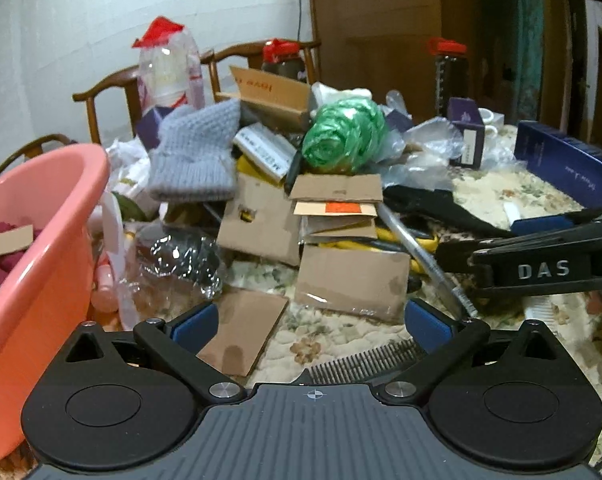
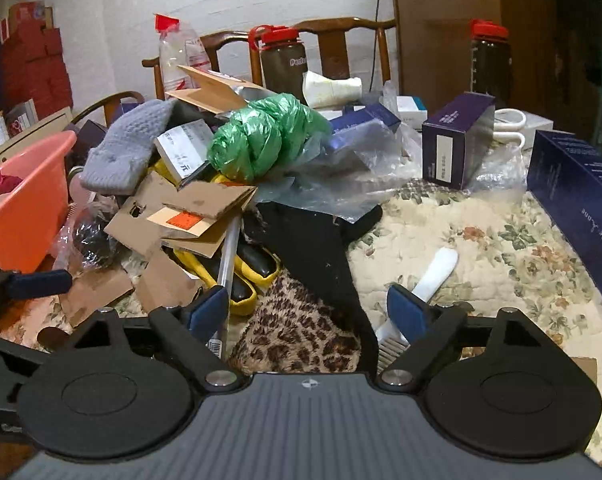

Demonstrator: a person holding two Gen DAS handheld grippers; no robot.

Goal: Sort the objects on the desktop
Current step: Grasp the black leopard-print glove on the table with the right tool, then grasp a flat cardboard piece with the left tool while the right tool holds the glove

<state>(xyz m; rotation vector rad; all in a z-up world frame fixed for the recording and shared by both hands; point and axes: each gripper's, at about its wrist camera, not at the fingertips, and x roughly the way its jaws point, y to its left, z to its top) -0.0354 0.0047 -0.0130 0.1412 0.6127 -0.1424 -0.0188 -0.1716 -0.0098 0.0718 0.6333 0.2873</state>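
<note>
A heap of clutter lies on a floral tablecloth (image 2: 481,248). It holds a grey knitted hat (image 1: 193,156) (image 2: 125,148), a green plastic bag (image 1: 341,136) (image 2: 261,140), cardboard pieces (image 1: 353,276) (image 2: 169,220), a clear pen (image 1: 425,256) (image 2: 227,256), and a black comb (image 1: 365,360). My left gripper (image 1: 309,324) is open and empty above a flat cardboard piece (image 1: 245,328) and the comb. My right gripper (image 2: 307,312) is open and empty over a leopard-print cloth (image 2: 297,332), beside a white comb (image 2: 429,276). The right gripper also shows at the right of the left wrist view (image 1: 541,268).
A pink plastic basin (image 1: 41,248) (image 2: 25,208) with dark red cloth stands at the left. Dark blue boxes (image 1: 569,164) (image 2: 581,200) (image 2: 457,144) lie at the right. Red-lidded bottles (image 2: 283,60) (image 2: 491,64), a white mug (image 2: 509,124) and wooden chairs (image 2: 341,48) stand behind the heap.
</note>
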